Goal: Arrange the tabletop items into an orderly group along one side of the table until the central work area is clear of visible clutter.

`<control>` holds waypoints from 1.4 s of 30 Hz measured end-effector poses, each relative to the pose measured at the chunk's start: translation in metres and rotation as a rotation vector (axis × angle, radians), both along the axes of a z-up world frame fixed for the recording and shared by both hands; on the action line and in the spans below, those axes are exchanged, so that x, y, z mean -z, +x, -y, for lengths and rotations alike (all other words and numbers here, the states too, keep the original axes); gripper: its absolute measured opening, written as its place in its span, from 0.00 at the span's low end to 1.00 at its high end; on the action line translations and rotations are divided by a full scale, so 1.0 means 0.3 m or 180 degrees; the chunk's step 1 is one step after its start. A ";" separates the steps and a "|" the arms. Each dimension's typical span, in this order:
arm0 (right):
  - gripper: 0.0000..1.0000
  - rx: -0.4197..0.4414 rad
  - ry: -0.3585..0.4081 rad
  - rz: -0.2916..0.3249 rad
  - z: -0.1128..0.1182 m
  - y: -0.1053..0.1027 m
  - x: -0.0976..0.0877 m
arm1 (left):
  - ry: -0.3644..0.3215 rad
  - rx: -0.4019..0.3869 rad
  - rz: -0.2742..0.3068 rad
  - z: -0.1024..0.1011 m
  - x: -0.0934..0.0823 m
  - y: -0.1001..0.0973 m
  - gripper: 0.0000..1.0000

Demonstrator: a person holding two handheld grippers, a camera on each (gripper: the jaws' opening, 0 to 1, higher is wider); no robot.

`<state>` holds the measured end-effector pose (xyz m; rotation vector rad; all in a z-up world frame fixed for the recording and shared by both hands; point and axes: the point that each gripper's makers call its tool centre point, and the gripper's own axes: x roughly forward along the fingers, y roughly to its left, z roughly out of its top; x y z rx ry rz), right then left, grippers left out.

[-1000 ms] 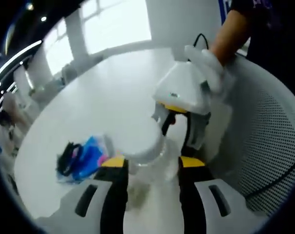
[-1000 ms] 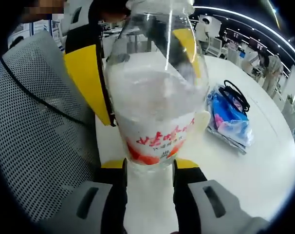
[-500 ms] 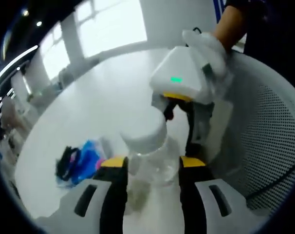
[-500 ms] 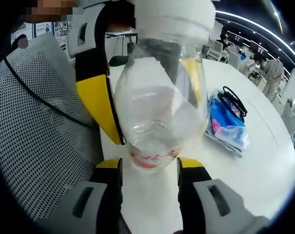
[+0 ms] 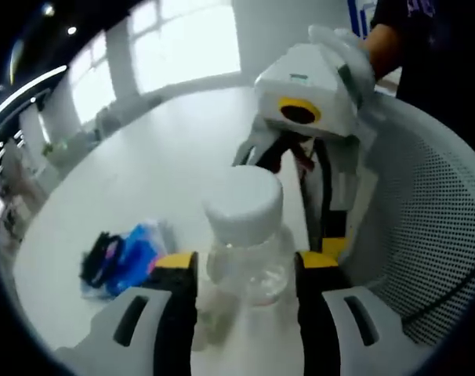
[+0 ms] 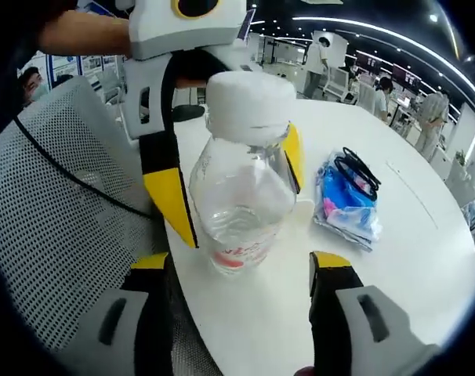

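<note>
I see the bottle [image 6: 244, 184] upright near the table [image 6: 394, 266] edge; my left gripper [image 5: 245, 270] grasps it; my right gripper [image 6: 241, 270] stands released.

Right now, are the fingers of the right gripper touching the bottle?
Apart. In the right gripper view, white table shows between the bottle and each finger of the open right gripper.

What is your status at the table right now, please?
Left claw shut on bottle. Right claw open around it, not touching. Blue packet and black loop on the table beyond; nothing in the way.
</note>
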<state>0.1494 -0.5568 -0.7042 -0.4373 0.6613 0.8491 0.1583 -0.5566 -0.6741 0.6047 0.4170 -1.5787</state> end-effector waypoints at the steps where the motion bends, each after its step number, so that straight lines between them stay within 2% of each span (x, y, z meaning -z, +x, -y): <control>1: 0.76 0.0039 0.0029 0.0003 0.004 0.001 -0.010 | -0.0003 0.0005 0.0008 0.000 0.003 0.001 0.49; 5: 0.89 0.0295 0.0220 -0.0009 0.025 0.008 -0.059 | 0.0007 -0.0022 -0.0019 -0.001 0.022 0.005 0.49; 10: 0.97 0.0469 0.0292 0.0056 0.066 0.007 -0.109 | 0.0012 -0.0032 -0.0047 0.001 0.040 0.000 0.49; 18: 1.00 0.0738 0.0458 0.0303 0.135 -0.012 -0.209 | -0.0040 -0.0050 -0.0032 0.018 0.051 0.001 0.47; 20: 1.00 0.0814 0.0451 0.0331 0.158 -0.021 -0.221 | -0.0060 -0.0054 -0.0040 0.022 0.056 0.000 0.47; 21: 1.00 0.0880 0.0438 0.0417 0.182 -0.026 -0.237 | -0.0073 -0.0056 -0.0046 0.025 0.059 -0.001 0.46; 25: 1.00 0.1049 0.0424 0.0542 0.236 -0.041 -0.266 | -0.0114 -0.0088 -0.0106 0.030 0.065 -0.006 0.45; 26: 1.00 0.1045 0.0594 0.0659 0.235 -0.045 -0.297 | -0.0125 -0.0094 -0.0129 0.032 0.067 -0.009 0.45; 27: 1.00 0.1041 0.0747 0.0670 0.228 -0.055 -0.313 | -0.0139 -0.0109 -0.0134 0.032 0.067 -0.007 0.45; 28: 1.00 0.1179 0.0713 0.0569 0.258 -0.072 -0.303 | -0.0160 -0.0122 -0.0165 0.033 0.067 -0.008 0.45; 30: 1.00 0.1419 0.0639 0.0510 0.311 -0.086 -0.292 | -0.0187 -0.0139 -0.0203 0.032 0.067 -0.008 0.45; 33: 1.00 0.1560 0.0710 0.0670 0.351 -0.091 -0.310 | -0.0221 -0.0163 -0.0257 0.033 0.066 -0.010 0.44; 36: 1.00 0.1781 0.0718 0.0617 0.389 -0.103 -0.291 | -0.0259 -0.0190 -0.0307 0.035 0.067 -0.009 0.44; 38: 1.00 0.1819 0.0686 0.0725 0.402 -0.105 -0.286 | -0.0267 -0.0239 -0.0346 0.035 0.065 -0.007 0.43; 42: 1.00 0.1900 0.0514 0.0761 0.417 -0.112 -0.253 | -0.0264 -0.0258 -0.0348 0.033 0.065 -0.007 0.42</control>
